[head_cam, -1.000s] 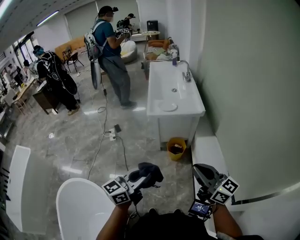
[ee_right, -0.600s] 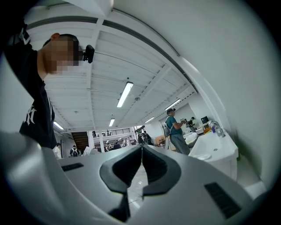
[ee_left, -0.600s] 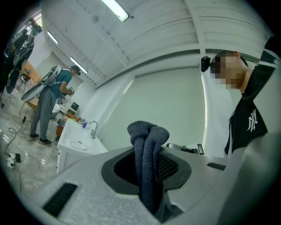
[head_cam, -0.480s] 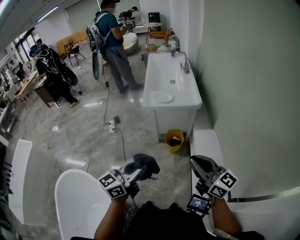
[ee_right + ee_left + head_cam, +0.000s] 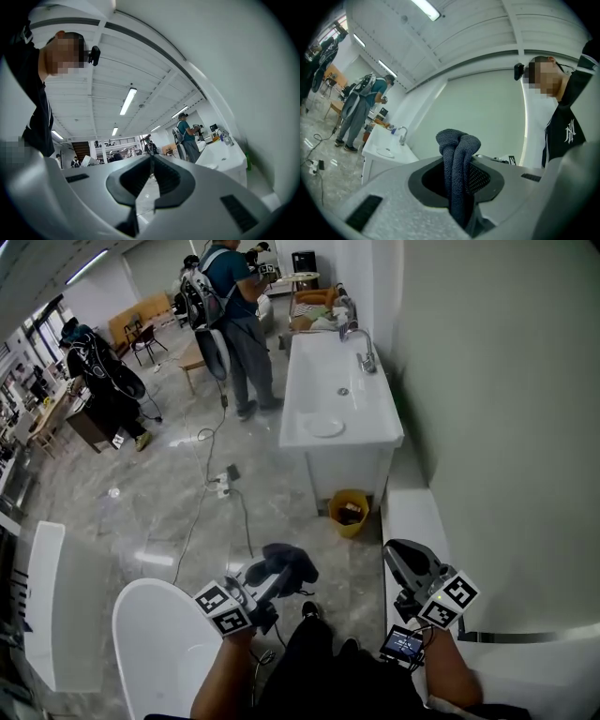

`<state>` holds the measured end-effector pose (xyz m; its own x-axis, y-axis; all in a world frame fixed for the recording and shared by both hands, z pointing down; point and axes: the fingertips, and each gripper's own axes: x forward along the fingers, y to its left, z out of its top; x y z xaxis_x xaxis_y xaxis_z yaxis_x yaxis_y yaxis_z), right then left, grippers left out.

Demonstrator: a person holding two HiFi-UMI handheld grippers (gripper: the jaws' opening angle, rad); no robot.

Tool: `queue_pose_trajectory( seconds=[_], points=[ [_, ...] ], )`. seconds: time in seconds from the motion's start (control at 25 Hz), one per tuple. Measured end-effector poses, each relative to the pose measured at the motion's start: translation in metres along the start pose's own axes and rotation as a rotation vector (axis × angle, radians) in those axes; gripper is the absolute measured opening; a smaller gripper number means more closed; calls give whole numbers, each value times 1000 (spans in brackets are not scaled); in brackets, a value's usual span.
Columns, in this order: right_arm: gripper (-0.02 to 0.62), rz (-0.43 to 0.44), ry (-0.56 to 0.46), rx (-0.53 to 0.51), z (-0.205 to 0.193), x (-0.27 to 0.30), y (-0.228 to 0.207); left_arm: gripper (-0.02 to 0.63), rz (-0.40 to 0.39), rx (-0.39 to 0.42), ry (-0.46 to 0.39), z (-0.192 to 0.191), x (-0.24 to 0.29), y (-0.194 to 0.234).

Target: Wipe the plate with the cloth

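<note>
A dark blue-grey cloth [image 5: 281, 565] is bunched in my left gripper [image 5: 272, 581], whose jaws are shut on it; in the left gripper view the cloth [image 5: 458, 173] stands up folded between the jaws. My right gripper [image 5: 405, 563] is shut with nothing in it, held beside the white ledge; its jaws meet in the right gripper view [image 5: 151, 174]. A white plate [image 5: 325, 427] lies on the near end of the long white sink counter [image 5: 377, 432], well ahead of both grippers. In the left gripper view, the plate [image 5: 386, 152] shows small and far.
A faucet [image 5: 359, 345] stands on the counter's far part. A yellow bin [image 5: 350, 511] sits on the floor before the counter. A cable and power strip [image 5: 223, 487] lie on the floor. A person in a teal shirt [image 5: 231, 315] stands left of the counter. A white tub [image 5: 167, 651] is at my left.
The counter, plate and bin have come nearer in the head view as I walk towards them. Both grippers keep their hold and pose. The person in teal has shifted towards the counter's far end.
</note>
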<state>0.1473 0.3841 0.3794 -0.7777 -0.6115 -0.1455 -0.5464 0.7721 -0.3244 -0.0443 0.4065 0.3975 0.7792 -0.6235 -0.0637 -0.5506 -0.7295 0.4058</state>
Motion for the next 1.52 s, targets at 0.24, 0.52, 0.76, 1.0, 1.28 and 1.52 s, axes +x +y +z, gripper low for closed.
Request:
queue_pose_trajectory(
  seconds=[0.24,0.52,0.76,1.0,1.28,1.52],
  points=[
    [5,-1,11,-10,2,44,-21,64,-21,2,17,16,22,52],
    [5,-27,35,-28,-2,123,-57,64,-56,-2,21,45,41,134],
    [6,-49,64,-51,1,193,-74,64,-78,-8,24,75,48,201],
    [6,-77,84,-50,-2,229,-94,64,-94,-26,25,86,57,245],
    [6,-62,105,-23,-7,256,-147,64,-104,-85,-19,100,97,284],
    [6,-54,107,23,-3,270,-227,64,-57,-91,-3,101,159,325]
  ],
)
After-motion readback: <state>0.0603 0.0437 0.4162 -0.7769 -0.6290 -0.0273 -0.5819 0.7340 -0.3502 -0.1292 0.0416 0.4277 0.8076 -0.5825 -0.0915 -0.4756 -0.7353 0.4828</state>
